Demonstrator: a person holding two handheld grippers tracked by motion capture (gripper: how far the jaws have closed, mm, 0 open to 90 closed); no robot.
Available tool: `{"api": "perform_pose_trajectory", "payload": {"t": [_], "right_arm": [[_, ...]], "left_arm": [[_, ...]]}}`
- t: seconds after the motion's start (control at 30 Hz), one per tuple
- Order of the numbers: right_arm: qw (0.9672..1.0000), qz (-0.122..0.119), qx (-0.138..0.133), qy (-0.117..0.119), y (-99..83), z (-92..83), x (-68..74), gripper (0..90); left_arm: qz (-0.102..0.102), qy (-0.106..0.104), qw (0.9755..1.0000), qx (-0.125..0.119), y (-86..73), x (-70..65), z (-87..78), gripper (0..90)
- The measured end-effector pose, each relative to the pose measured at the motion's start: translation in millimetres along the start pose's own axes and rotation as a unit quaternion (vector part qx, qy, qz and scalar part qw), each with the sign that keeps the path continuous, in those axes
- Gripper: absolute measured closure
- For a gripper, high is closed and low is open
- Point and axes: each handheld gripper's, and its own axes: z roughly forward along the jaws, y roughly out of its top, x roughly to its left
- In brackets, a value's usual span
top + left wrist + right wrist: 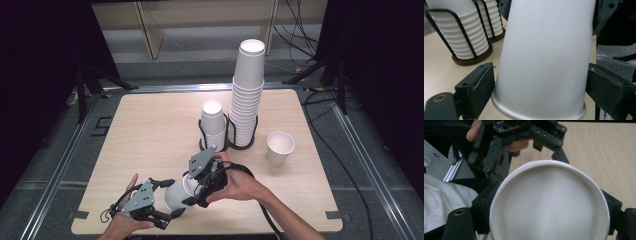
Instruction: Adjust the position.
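A: How much open room is there on the tabletop [150,130]?

B: Plenty on its left half, which lies bare out to the left edge. The two wire holders with cup stacks [246,95] stand past the middle toward the far edge, and a single upright cup [280,146] sits just right of them, well in from the right edge. The hands work near the front edge.

A: Where is the paper cup [176,194]?

B: Lying on its side in the air near the front edge, between both tools, base toward the left, mouth toward the right.

A: The left hand-held gripper [167,212]?

B: Its jaws stand on either side of the cup's base end [544,62]. In its own view the left pad sits right at the wall and the right pad just beside it; I can't tell whether they press.

A: And the right hand-held gripper [192,192]?

B: Its pads hug the rim [549,202] from both sides, pinching the cup at the mouth.
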Motion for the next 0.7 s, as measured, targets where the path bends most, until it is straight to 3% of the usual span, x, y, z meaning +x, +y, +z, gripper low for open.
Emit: {"api": "perform_pose_trajectory", "payload": {"t": [0.13, 0.2, 0.23, 0.27, 0.3, 0.47, 0.5, 0.6, 0.7], "right_arm": [[0.9996, 0.007, -0.027, 0.003, -4.1, -7.9, 0.6, 23.6], [0.9994, 0.010, -0.033, 0.004, -5.9, -9.6, 1.3, 23.6], [0.9994, 0.007, -0.033, 0.002, -7.1, -10.7, 1.3, 23.6], [0.9996, 0.006, -0.028, -0.008, -9.2, -12.4, 1.7, 23.5], [0.9994, 0.016, -0.028, -0.013, -11.0, -14.3, 2.0, 23.6], [0.9971, 0.026, -0.063, -0.034, -23.2, -28.5, -6.0, 23.5], [0.9954, 0.041, -0.078, -0.039, -26.8, -32.1, -7.9, 23.5], [0.9914, 0.052, -0.105, -0.058, -32.4, -37.9, -12.9, 23.4], [0.9861, 0.066, -0.137, -0.066, -36.3, -43.2, -16.4, 23.4]], "left_arm": [[0.011, -0.005, 0.9999, -0.010, 2.6, 1.1, -3.9, 10.4], [0.006, -0.004, 0.9999, -0.015, 2.8, 0.8, -4.8, 9.8], [-0.009, -0.005, 0.9996, -0.027, 1.9, 2.9, -5.0, 10.6], [-0.016, -0.003, 0.9997, -0.020, 2.3, 4.4, -7.7, 12.7], [-0.025, -0.004, 0.9991, -0.035, 1.2, 6.6, -7.9, 14.2], [-0.054, 0.013, 0.9974, -0.047, 1.7, 16.5, -15.3, 14.6], [-0.052, 0.014, 0.9976, -0.044, 1.6, 17.0, -15.7, 14.6], [-0.060, 0.015, 0.9968, -0.051, 0.3, 16.3, -13.2, 14.6], [-0.059, 0.020, 0.9972, -0.041, 0.0, 16.7, -12.8, 14.7]]}}
